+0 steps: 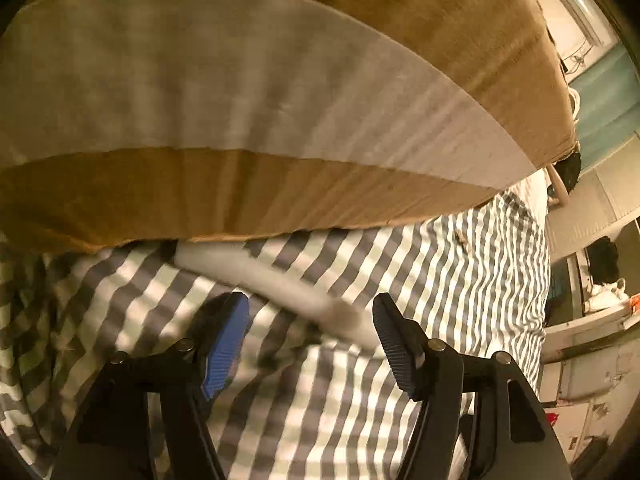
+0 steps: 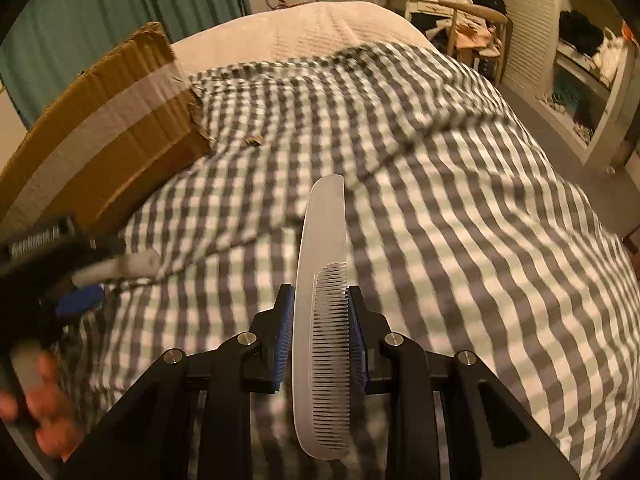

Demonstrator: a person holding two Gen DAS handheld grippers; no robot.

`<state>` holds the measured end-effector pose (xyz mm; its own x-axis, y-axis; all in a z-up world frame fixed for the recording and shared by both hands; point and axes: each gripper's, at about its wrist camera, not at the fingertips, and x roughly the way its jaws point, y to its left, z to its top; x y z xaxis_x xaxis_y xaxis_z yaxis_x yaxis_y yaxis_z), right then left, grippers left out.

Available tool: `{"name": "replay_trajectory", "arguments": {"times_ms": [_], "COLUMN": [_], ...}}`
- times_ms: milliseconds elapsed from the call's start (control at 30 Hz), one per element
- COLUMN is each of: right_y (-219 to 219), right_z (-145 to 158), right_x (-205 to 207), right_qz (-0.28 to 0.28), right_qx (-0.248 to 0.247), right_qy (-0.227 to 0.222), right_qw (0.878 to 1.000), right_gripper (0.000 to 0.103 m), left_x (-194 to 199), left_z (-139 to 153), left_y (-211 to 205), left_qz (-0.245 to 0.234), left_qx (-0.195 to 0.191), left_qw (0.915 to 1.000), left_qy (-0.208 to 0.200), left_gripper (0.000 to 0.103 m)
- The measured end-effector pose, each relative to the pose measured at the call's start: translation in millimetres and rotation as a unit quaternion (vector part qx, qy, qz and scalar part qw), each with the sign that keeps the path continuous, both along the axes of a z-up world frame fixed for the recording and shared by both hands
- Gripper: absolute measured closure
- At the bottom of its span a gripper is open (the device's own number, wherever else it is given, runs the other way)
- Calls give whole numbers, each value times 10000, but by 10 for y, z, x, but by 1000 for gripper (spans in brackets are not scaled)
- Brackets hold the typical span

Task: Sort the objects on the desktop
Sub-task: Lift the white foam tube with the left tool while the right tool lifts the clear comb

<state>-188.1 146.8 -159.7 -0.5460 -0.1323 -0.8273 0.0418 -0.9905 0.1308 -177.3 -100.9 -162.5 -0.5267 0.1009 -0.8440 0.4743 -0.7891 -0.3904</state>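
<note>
On a bed covered by a grey-and-white checked cloth (image 2: 440, 200), a brown cardboard box with a pale tape band (image 2: 100, 128) sits at far left. Just beside it, the left gripper (image 1: 312, 316) hangs with fingers apart over a white tube (image 1: 256, 276). Further right, the right gripper (image 2: 320, 312) is clamped on a white plastic comb (image 2: 320, 320) held above the cloth.
</note>
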Motion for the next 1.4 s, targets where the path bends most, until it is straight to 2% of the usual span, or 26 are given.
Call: {"name": "replay_trajectory", "arguments": {"times_ms": [67, 100, 133, 200, 233, 300, 367, 400, 467, 533, 733, 833, 900, 967, 1000, 1067, 1133, 1167, 1200, 1300, 1400], "right_y": [65, 89, 97, 122, 117, 110, 127, 134, 149, 159, 305, 358, 374, 396, 406, 417, 408, 389, 376, 321, 292], "right_z": [-51, -70, -71, -76, -73, -59, -41, -34, -7, 42, 186, 242, 270, 286, 284, 271, 267, 260, 254, 227, 171], "right_x": [43, 69, 116, 122, 124, 149, 200, 214, 268, 342, 535, 622, 665, 674, 668, 644, 615, 589, 576, 537, 498], "right_qz": [-27, -31, -57, -58, -63, -46, -39, -56, -48, -13, -100, -137, -121, -67, -40, 12, 32, 65, 90, 157, 173], "right_qx": [-57, -89, -90, -112, -102, -95, -132, -149, -204, -231, -325, -345, -310, -345, -383, -429, -385, -375, -372, -346, -377], "right_qy": [-59, -94, -95, -106, -100, -103, -118, -110, -105, -62, 98, 135, 151, 157, 146, 127, 151, 133, 126, 107, 63], "right_qw": [10000, 9999, 9999, 9999, 9999, 9999, 9998, 9998, 9997, 9997, 9994, 9992, 9993, 9993, 9992, 9990, 9991, 9992, 9992, 9992, 9991], "right_gripper": [78, 80, 80, 80, 80, 81, 87, 93, 95, 97, 98, 98, 98, 98, 98, 98, 98, 98, 98, 98, 98], "left_x": [-58, -96, -107, -111, -105, -87, -43, 10, 112, 177, 451, 507, 513, 456, 470, 456, 349, 309, 382, 423, 438], "left_z": [-10, -41, -51, -47, -38, -26, -59, -81, -36, 39, 140, 224, 221, 257, 288, 269, 238, 226, 245, 260, 312], "left_y": [52, 79, 89, 91, 90, 81, 49, 26, -17, 14, 159, 243, 324, 421, 455, 534, 656, 695, 610, 525, 477], "left_qz": [-131, -201, -235, -255, -279, -325, -373, -409, -586, -869, -1648, -1794, -1800, -1868, -1976, -2155, -2510, -2670, -2762, -3157, -3383], "left_qx": [-230, -371, -398, -367, -384, -558, -468, -375, -324, -344, 67, 148, 66, -296, -681, -1160, -1573, -1747, -1832, -2116, -2175], "left_qw": [9996, 9991, 9989, 9990, 9988, 9979, 9982, 9983, 9971, 9950, 9861, 9837, 9836, 9819, 9779, 9695, 9547, 9471, 9428, 9242, 9149], "left_qy": [16, -59, -23, 78, 102, 54, -58, -186, -350, -350, -214, -31, 20, -9, -39, -137, -298, -340, -345, -382, -343], "left_gripper": [40, 52, 56, 74, 78, 96, 97, 97, 97, 97, 98, 97, 97, 94, 94, 93, 79, 62, 53, 52, 52]}}
